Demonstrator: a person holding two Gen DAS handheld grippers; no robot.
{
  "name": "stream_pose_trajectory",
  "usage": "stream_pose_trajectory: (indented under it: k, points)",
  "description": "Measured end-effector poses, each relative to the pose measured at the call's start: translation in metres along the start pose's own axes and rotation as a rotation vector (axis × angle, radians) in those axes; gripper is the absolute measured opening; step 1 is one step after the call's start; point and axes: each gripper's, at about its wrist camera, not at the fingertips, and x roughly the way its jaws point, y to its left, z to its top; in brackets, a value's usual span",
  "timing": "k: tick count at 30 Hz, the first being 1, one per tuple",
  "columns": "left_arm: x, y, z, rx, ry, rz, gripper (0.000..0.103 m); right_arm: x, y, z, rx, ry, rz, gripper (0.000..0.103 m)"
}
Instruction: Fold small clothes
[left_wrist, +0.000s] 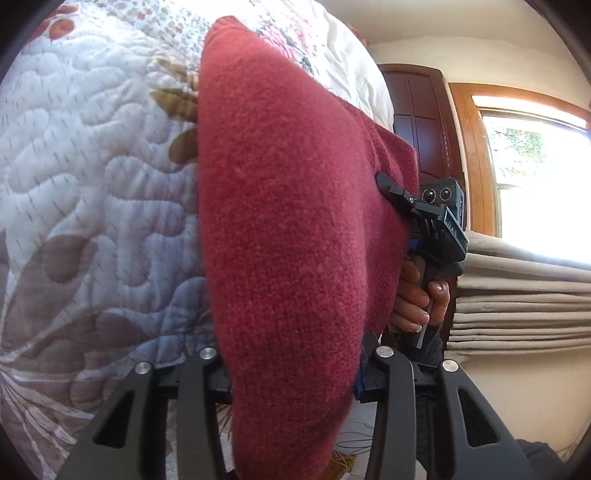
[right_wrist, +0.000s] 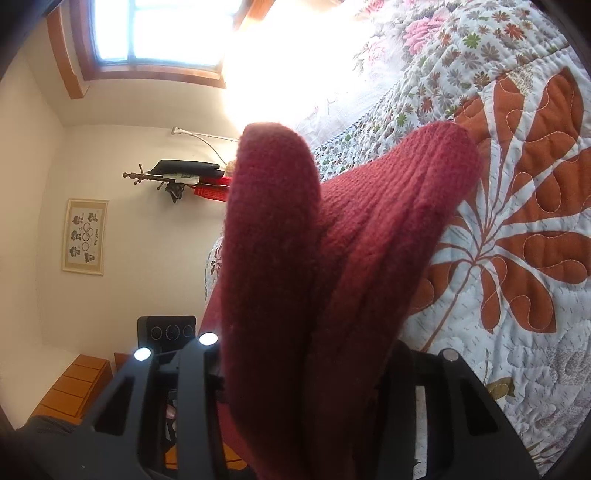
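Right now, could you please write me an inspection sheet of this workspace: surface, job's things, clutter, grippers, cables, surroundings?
Surface: quilted floral bedspread, white with rust-coloured leaves.
Job's things: one red knitted garment, lifted off the bedspread and hanging between both grippers.
Clutter: nothing seen on the bedspread.
Grippers: left gripper shut on the garment; right gripper clamps its far edge, held by a hand.
Cables: thin wires low down, under the garment; a white cord on the wall.
Surroundings: window, framed picture, coat rack, folded beige fabric, dark wooden door.
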Motion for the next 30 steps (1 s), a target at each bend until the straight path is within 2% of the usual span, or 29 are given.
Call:
stream_pose_trajectory:
  k: [6,12,18,20,22,24,26,27,30]
  points:
    - [-0.042,-0.011,-0.014,0.049,-0.039,0.003,0.042,0.013,0.046,-0.011,-0.058,-0.020,0.001,0.040]
    - [-0.107,0.004,-0.049,0.055,-0.113,0.026,0.041,0.067,0.103,-0.032,-0.138,0.022,0.042,0.040]
    - [-0.168,0.059,-0.098,0.041,-0.203,0.081,0.041,0.157,0.148,-0.067,-0.210,0.127,0.043,0.040]
    - [-0.177,0.079,-0.110,0.049,-0.216,0.102,0.042,0.183,0.152,-0.078,-0.221,0.156,0.027,0.040]
    - [-0.174,0.106,-0.113,0.020,-0.203,0.092,0.042,0.203,0.147,-0.088,-0.207,0.176,-0.007,0.041]
    - [-0.161,0.129,-0.113,-0.012,-0.188,0.093,0.045,0.216,0.140,-0.094,-0.180,0.182,-0.054,0.048]
    - [-0.145,0.145,-0.110,-0.047,-0.171,0.097,0.059,0.218,0.135,-0.096,-0.160,0.164,-0.094,0.058]
    - [-0.142,0.147,-0.110,-0.054,-0.174,0.089,0.069,0.215,0.134,-0.098,-0.154,0.158,-0.104,0.062]
    - [-0.145,0.140,-0.108,-0.032,-0.153,0.098,0.075,0.192,0.142,-0.100,-0.161,0.101,-0.199,0.076]
